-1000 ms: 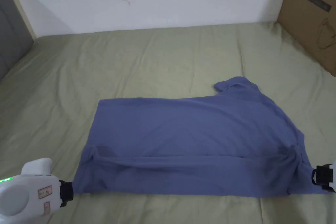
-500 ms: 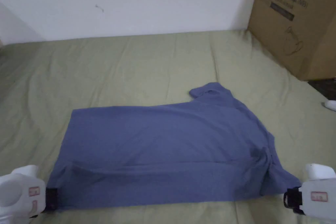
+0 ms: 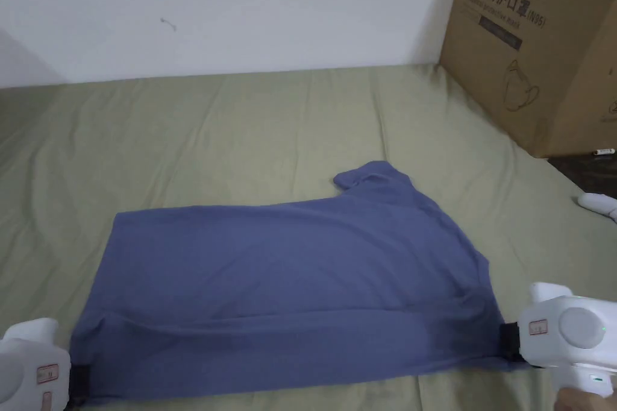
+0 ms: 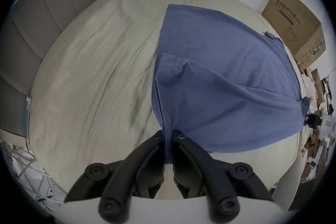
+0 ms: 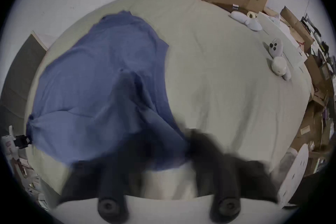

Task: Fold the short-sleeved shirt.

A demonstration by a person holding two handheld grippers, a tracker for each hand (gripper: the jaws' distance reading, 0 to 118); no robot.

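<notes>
Blue short-sleeved shirt lies spread on bed w/ olive-green sheet, hem end to the left, collar/sleeve end to the right, near long edge doubled over into a fold band. L gripper at near-left corner of shirt: both jaws pressed together on a pinch of the fabric, clear in left gripper view; in head view its white body sits at bottom-left edge. R gripper at near-right corner, touching shirt edge; right gripper view is motion-blurred, so can't tell if its jaws are clamped on cloth or apart. Far sleeve sticks up toward the wall. Cardboard box on far-right of bed, well apart from shirt. White/grey plush toys on right side of bed.
</notes>
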